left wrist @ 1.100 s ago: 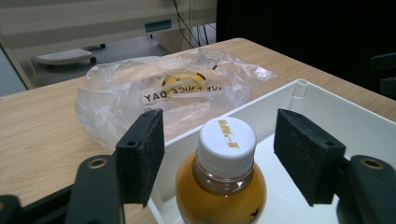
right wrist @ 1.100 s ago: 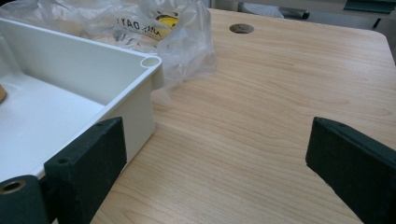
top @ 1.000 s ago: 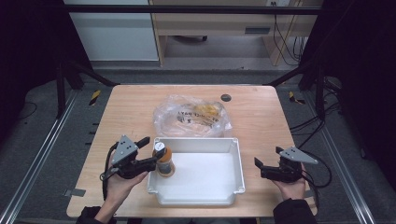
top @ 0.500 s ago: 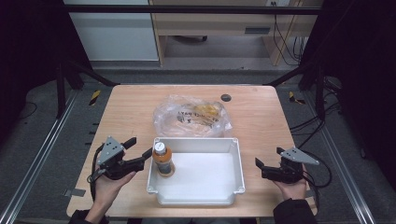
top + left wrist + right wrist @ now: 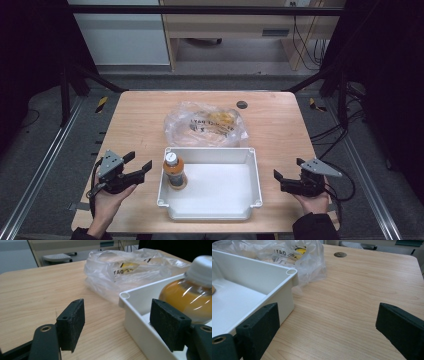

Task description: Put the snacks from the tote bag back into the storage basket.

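- On the wooden table [image 5: 135, 120], a white tray [image 5: 210, 212] sat near the front edge, with a bottle [image 5: 174, 171] of orange liquid standing upright in its left end.
- Just behind the tray lay a crumpled clear plastic bag [image 5: 206, 125].
- The left gripper [image 5: 139, 169] was held just left of the tray, its jaws spread wide and gripping nothing.
- The right gripper [image 5: 278, 180] sat off the tray's right side, jaws likewise apart and empty.
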